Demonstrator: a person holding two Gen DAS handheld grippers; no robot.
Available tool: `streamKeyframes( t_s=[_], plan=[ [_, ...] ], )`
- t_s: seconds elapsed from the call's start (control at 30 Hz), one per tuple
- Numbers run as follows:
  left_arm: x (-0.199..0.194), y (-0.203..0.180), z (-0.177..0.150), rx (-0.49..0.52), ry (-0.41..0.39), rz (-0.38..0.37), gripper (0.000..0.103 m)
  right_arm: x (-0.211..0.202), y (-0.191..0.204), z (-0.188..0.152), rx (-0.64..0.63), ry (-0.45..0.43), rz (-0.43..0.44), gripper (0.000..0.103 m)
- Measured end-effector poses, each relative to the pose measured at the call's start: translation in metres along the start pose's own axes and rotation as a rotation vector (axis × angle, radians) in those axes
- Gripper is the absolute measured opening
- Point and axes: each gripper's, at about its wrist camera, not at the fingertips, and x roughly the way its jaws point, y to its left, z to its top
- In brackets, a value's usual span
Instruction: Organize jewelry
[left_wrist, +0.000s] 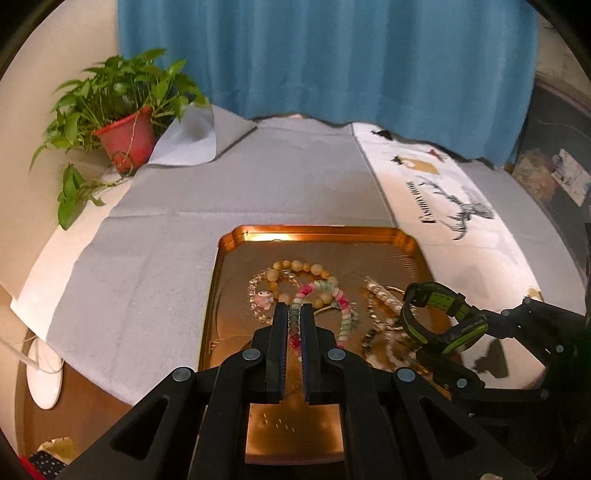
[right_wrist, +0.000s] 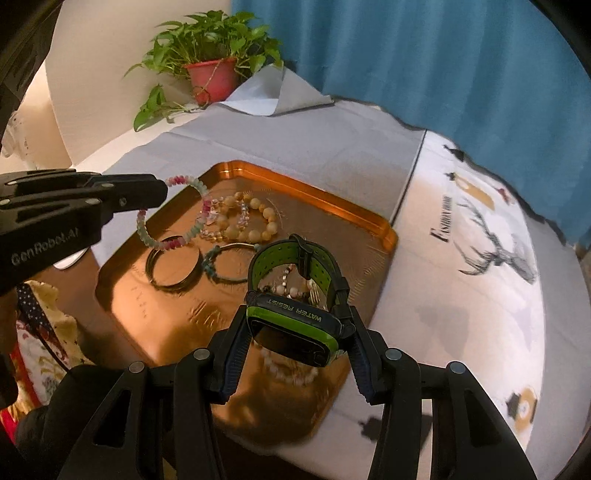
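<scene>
Two tools over the copper tray (right_wrist: 384, 229), both loaded. Your left tool (left_wrist: 294, 321) is pinched nearly closed on a pink, white and pale-green bead bracelet (right_wrist: 177, 218); the loop hangs from the tips above the tray's near-left part, and from the right wrist view its lower arc seems clear of the tray floor, though fisheye distortion makes that hard to judge. Your right tool (right_wrist: 295, 332) stands about half apart, pads clamped on either side of a black-and-green watch (right_wrist: 295, 317), case facing the camera with "WATER RESIST" on the bezel, buckled strap looping forward above the tray's right half.

On the tray floor: a yellow bead bracelet (right_wrist: 255, 218) and a clear crystal bracelet (left_wrist: 255, 295) overlapping near the middle, a small pink charm (left_wrist: 263, 300) among them. Nearer you, a dark bangle (right_wrist: 171, 267) lies flat just beside a thin bracelet with teal beads (right_wrist: 229, 264). A pearl-like strand (left_wrist: 380, 293) lies under the watch, partly hidden.

Tray sits on a grey cloth (left_wrist: 155, 236) covering the tabletop. A white cloth with a deer print (right_wrist: 491, 254) lies to the right. Potted plant in a red pot (left_wrist: 127, 138) at the far left corner; blue curtain (left_wrist: 332, 55) behind.
</scene>
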Motion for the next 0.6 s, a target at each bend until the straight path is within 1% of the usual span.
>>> streamKeyframes(
  t_s=[0.03,0.07,0.1,0.13,0.17,0.2,0.27,0.3,0.43,0.6],
  plan=[
    [0.005,0.002,0.001,0.001,0.013,0.000,0.022,0.007,0.000,0.002,0.000,0.009,0.008,0.053],
    [0.014,0.002,0.001,0.004,0.045,0.013,0.039,0.015,0.000,0.003,-0.003,0.025,0.013,0.055],
    [0.022,0.002,0.001,0.007,0.078,0.050,0.083,0.021,0.000,0.003,-0.006,0.040,0.008,0.060],
    [0.026,0.001,-0.001,0.010,0.086,0.105,0.102,0.025,0.001,0.002,-0.012,0.053,-0.006,0.069],
    [0.024,0.000,-0.005,0.019,0.062,0.150,0.102,0.026,0.002,0.000,-0.018,0.059,-0.017,0.073],
    [0.022,-0.001,-0.009,0.035,0.047,0.175,0.102,0.026,0.002,-0.005,-0.023,0.061,-0.033,0.079],
    [0.018,-0.004,-0.019,0.064,0.055,0.197,0.102,0.019,0.003,-0.015,-0.021,0.067,-0.041,0.081],
    [0.013,-0.005,-0.025,0.062,0.053,0.203,0.102,0.014,0.003,-0.022,-0.013,0.074,-0.037,0.082],
    [-0.016,-0.007,-0.051,0.008,0.028,0.186,0.102,-0.012,0.003,-0.048,0.046,0.078,-0.034,0.082],
    [-0.049,-0.013,-0.073,-0.038,-0.003,0.168,0.102,-0.045,0.005,-0.075,0.086,0.020,-0.080,0.083]
  ],
)
